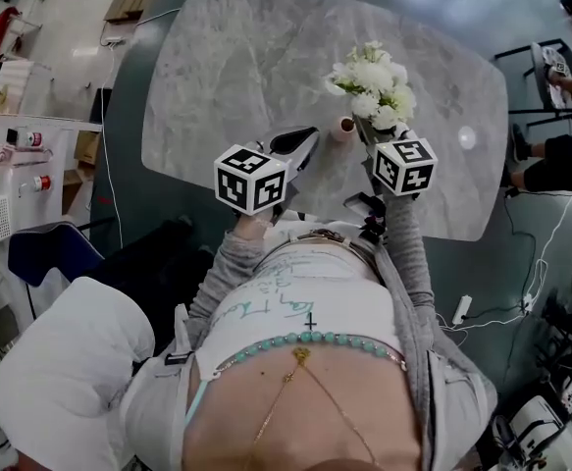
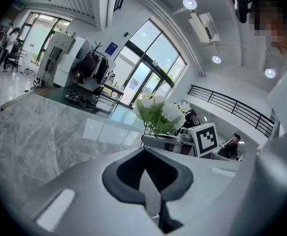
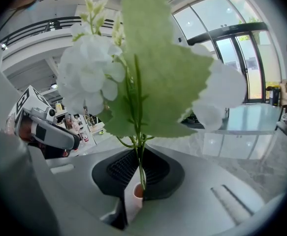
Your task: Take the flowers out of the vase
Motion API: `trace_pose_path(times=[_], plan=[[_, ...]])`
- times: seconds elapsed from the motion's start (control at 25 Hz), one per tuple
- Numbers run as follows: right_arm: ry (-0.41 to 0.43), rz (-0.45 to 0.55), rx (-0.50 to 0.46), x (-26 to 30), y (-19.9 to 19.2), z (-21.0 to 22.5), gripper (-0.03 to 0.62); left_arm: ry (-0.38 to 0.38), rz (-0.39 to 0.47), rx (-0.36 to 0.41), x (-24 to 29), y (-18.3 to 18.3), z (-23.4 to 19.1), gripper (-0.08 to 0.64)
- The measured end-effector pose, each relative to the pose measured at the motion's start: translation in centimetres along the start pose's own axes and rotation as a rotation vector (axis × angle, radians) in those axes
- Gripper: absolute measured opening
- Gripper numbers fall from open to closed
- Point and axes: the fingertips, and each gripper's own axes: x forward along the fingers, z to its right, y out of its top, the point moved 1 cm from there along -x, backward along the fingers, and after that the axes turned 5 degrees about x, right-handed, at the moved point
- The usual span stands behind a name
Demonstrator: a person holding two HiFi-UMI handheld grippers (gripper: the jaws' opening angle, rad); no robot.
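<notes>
White flowers (image 3: 91, 77) are pinched at the stems (image 3: 136, 146) by the right tool (image 3: 138, 180); left tool (image 2: 144, 177) pressed together.

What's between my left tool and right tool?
A small pink vase stands between the left tool and the right tool, which grips the flowers; the head view shows it.
</notes>
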Motion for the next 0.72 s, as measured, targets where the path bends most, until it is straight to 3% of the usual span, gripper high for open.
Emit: trace_pose_path(times=[0.72], plan=[[-0.009, 0.094, 0.021, -2.6, 3.0, 0.2, 0.041, -0.063, -0.007, 0.014, 1.6, 0.7, 1.4, 0.0]])
